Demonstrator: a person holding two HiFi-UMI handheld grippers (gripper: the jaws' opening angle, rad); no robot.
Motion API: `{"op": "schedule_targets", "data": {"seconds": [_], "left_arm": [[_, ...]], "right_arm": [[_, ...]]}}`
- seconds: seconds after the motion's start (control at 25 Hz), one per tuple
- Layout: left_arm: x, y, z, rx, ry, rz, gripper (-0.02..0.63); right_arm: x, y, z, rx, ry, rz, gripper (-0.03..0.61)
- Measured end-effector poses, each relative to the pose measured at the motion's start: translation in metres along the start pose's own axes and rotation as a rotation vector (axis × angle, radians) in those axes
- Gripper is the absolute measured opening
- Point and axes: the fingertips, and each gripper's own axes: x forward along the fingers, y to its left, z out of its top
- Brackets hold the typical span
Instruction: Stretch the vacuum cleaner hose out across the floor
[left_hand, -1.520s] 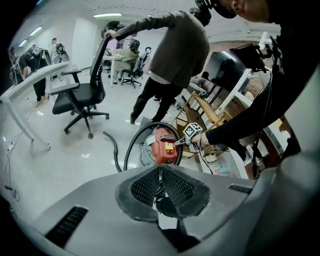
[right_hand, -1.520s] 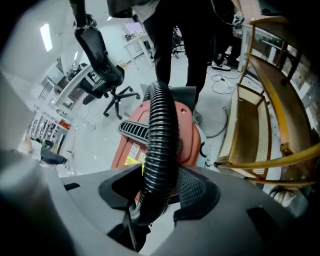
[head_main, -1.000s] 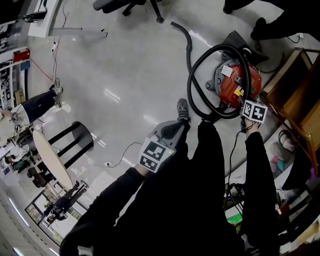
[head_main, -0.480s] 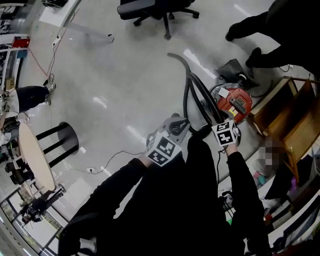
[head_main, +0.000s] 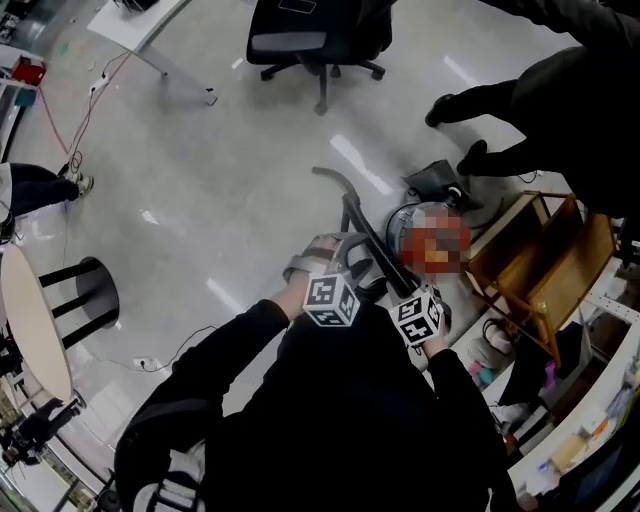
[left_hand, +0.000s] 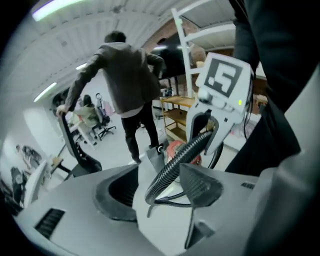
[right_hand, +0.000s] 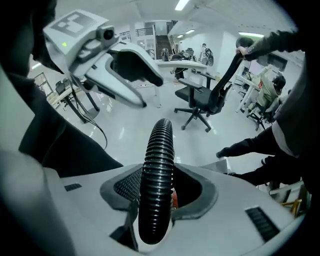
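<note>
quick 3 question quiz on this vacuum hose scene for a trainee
1. True or false: the right claw is clamped on the ribbed black hose.
2. In the right gripper view, what stands on the floor beyond the hose? A) office chair B) ladder C) bin
3. Fill in: the left claw has its jaws ____ with the hose between them.
Key: 1 true; 2 A; 3 apart (they have just been opening).
</note>
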Motion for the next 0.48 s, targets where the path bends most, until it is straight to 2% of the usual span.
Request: {"op": "schedule_targets", "data": {"seconds": [0.04,0.08,0.16,0.32,0.48], "left_arm": [[0.002,-0.002,-0.003,0.08,0.006,-0.001,0.271],[0.004,-0.007,-0.006,0.154,0.009,-0.01,0.294],[0.006,-0.022,-0.008,0.251,-0.003,-0.056,0.301],[0.008,-0.048,-0.005,0.317,-0.031,-0.175,0.299],[0.004,-0.068,-0.009,0.482,-0.035,-0.198,0.299]], "right_arm": [[-0.008,0.008,0.005,-0.019,0.0,0.0,0.186],[-0.015,0.016,0.008,-0.036,0.002,0.0,0.186],[-0.027,0.03,0.006,-0.043,0.018,0.001,0.186],[-0.041,0.044,-0.011,0.035,0.034,0.005,0.186],[-0.054,0.049,-0.014,0.021,0.004,-0.023,0.186]]}}
